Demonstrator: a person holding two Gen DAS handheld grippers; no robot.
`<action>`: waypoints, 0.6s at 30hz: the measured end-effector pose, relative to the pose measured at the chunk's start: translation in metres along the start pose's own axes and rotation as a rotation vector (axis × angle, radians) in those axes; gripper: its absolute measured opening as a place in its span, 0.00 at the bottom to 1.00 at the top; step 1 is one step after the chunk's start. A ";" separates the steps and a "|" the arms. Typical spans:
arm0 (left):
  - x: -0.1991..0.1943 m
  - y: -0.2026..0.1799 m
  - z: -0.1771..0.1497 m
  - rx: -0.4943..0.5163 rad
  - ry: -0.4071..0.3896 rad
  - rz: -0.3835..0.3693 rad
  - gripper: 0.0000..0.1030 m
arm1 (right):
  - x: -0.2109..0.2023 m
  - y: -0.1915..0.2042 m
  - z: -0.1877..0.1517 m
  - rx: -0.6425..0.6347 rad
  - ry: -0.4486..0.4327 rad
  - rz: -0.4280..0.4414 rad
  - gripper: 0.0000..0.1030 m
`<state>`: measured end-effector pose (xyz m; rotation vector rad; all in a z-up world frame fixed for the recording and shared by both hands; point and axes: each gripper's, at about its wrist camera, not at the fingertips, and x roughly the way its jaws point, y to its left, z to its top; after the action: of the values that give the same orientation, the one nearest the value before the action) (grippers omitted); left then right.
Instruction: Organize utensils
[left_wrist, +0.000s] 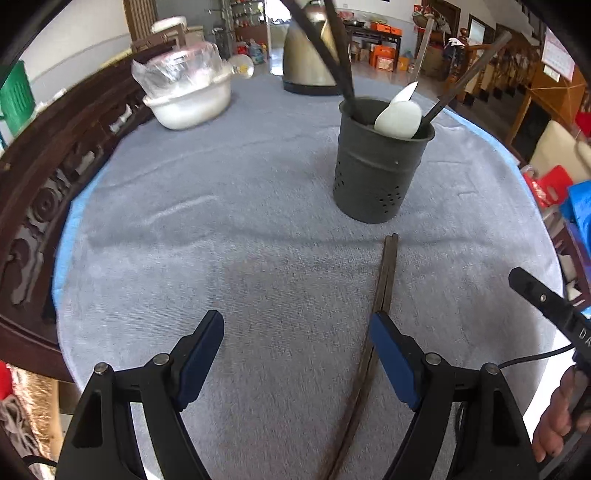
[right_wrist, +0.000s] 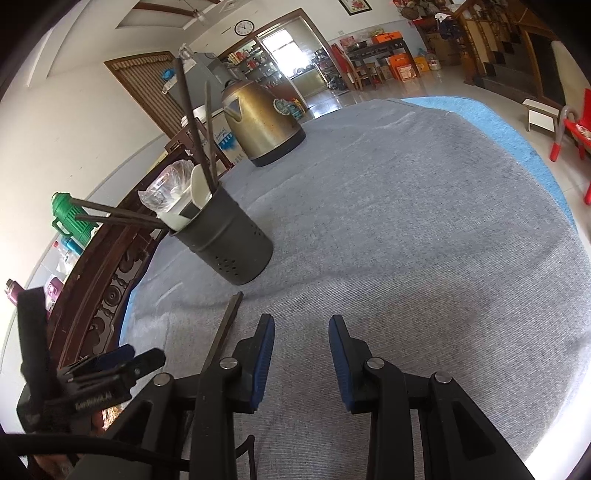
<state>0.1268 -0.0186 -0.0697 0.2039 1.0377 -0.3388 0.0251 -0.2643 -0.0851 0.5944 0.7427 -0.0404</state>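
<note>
A dark perforated utensil holder (left_wrist: 380, 162) stands on the grey cloth and holds dark chopsticks and a white spoon (left_wrist: 399, 120); it also shows in the right wrist view (right_wrist: 229, 240). A pair of dark chopsticks (left_wrist: 382, 280) lies flat on the cloth in front of the holder, passing under my left gripper's right finger; it also shows in the right wrist view (right_wrist: 223, 332). My left gripper (left_wrist: 295, 332) is open and empty. My right gripper (right_wrist: 301, 339) is open and empty, just right of the chopsticks. Its finger shows in the left wrist view (left_wrist: 539, 299).
A brass kettle (left_wrist: 314, 55) stands at the far edge. A white bowl with plastic-wrapped contents (left_wrist: 188, 96) sits far left. A carved dark wooden chair back (left_wrist: 48, 192) borders the table's left side. The grey cloth (right_wrist: 424, 221) covers the table.
</note>
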 end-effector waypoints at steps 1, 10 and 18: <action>0.004 0.001 0.001 0.000 0.007 -0.015 0.79 | 0.001 0.002 -0.001 -0.002 0.003 0.002 0.32; 0.036 -0.010 0.012 0.045 0.066 -0.105 0.79 | 0.003 0.011 -0.003 -0.024 0.013 -0.006 0.32; 0.052 -0.014 0.015 0.064 0.088 -0.071 0.79 | 0.005 0.009 -0.003 -0.019 0.021 -0.004 0.32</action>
<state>0.1576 -0.0461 -0.1077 0.2417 1.1238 -0.4305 0.0293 -0.2542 -0.0853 0.5757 0.7636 -0.0312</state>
